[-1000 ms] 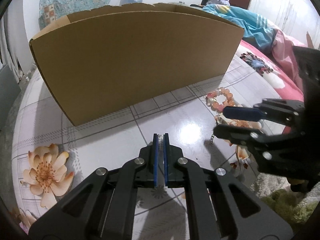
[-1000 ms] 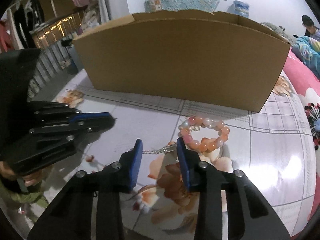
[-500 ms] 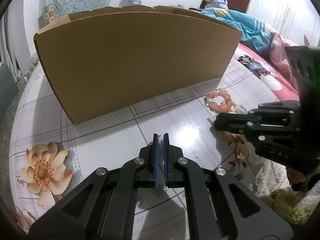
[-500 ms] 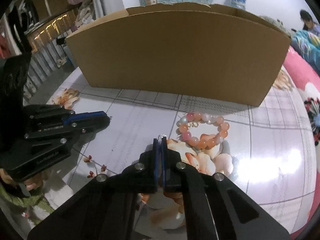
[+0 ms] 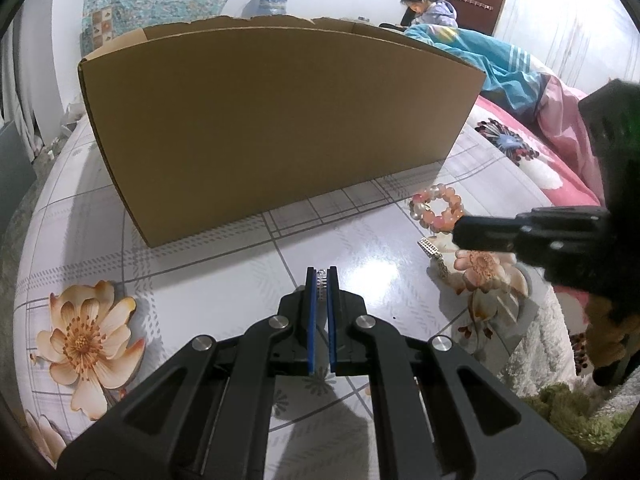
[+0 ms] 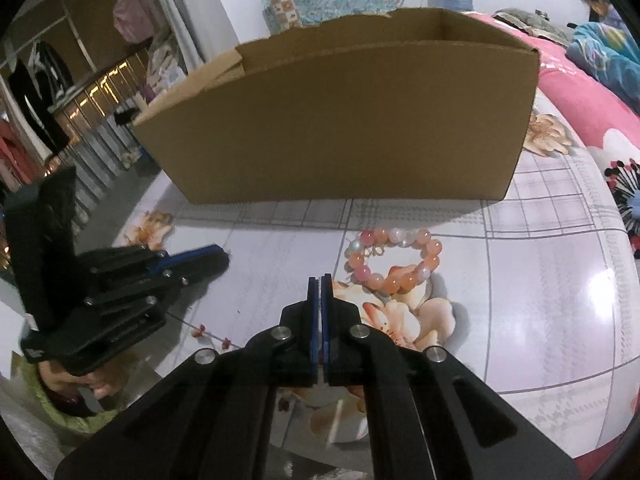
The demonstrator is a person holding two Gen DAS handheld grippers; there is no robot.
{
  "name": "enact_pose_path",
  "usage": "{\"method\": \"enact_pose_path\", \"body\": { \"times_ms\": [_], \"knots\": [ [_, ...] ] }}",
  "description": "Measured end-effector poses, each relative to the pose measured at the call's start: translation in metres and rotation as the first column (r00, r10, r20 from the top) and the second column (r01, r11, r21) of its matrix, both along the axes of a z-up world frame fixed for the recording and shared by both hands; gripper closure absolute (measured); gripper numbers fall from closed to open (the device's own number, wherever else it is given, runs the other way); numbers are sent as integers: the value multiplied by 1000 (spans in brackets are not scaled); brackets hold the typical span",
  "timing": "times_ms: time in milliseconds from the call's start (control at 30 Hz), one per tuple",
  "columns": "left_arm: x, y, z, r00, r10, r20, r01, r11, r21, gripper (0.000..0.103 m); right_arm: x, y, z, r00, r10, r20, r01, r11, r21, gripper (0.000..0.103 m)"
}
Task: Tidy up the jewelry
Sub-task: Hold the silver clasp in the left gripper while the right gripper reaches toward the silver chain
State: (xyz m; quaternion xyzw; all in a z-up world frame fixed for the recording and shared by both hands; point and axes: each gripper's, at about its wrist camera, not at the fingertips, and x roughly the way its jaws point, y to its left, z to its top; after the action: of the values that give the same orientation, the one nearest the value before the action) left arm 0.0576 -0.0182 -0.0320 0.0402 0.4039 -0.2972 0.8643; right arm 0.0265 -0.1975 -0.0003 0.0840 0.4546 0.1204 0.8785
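My left gripper (image 5: 321, 276) is shut on a small silver jewelry piece (image 5: 321, 280) that shows between its blue pads, just above the table. My right gripper (image 6: 320, 282) is shut; in the left wrist view its tip (image 5: 460, 236) pinches a thin silver chain (image 5: 434, 254) that dangles down to the tabletop. A pink and orange bead bracelet (image 6: 394, 260) lies on the table just beyond the right gripper, also seen as the bracelet (image 5: 438, 208) in the left wrist view. The left gripper (image 6: 222, 258) sits to the left of the right one.
A large open cardboard box (image 5: 280, 128) stands behind both grippers, its near wall (image 6: 340, 120) facing me. The round table (image 5: 224, 272) has a glossy floral cover. A pink bed (image 6: 592, 104) lies to the right, and a person (image 5: 424, 8) sits far back.
The right gripper's jaws have closed on the silver chain that lay beside the bracelet, and it has rolled slightly. The left gripper has stayed in place, still shut on its silver piece.
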Motion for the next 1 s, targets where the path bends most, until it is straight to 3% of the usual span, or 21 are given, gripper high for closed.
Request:
{"method": "enact_pose_path", "body": {
  "times_ms": [200,267,333,533,600,700,833,867,1000],
  "knots": [
    [0,1,0,1000,0,2,0,1000,-5,99,-1,-2,11,1000,4,5,-4,1000,14,102],
    [0,1,0,1000,0,1,0,1000,-7,99,-2,1,10,1000,4,-2,-4,1000,-7,97],
    [0,2,-1,1000,-1,0,1,1000,-9,99,-1,10,6,1000,23,-10,-23,999,-42,76],
    [0,1,-2,1000,-4,0,4,1000,-13,99,5,24,-5,999,28,-18,-30,992,-126,74],
    [0,1,-2,1000,-4,0,4,1000,-12,99,9,26,-10,999,29,-36,-34,989,-145,77],
    [0,1,-2,1000,-3,-1,3,1000,-13,99,10,30,-13,999,23,-34,-30,977,-212,93],
    [2,2,-2,1000,4,-2,-4,1000,-22,99,11,20,-13,999,-1,-49,-6,989,-150,97],
    [2,2,-2,1000,5,-2,-5,1000,-22,99,11,16,-12,999,-4,-52,-2,992,-124,103],
    [1,1,-1,1000,5,1,-5,1000,-31,99,9,4,-6,998,-20,-52,19,999,-32,102]
  ]
}}
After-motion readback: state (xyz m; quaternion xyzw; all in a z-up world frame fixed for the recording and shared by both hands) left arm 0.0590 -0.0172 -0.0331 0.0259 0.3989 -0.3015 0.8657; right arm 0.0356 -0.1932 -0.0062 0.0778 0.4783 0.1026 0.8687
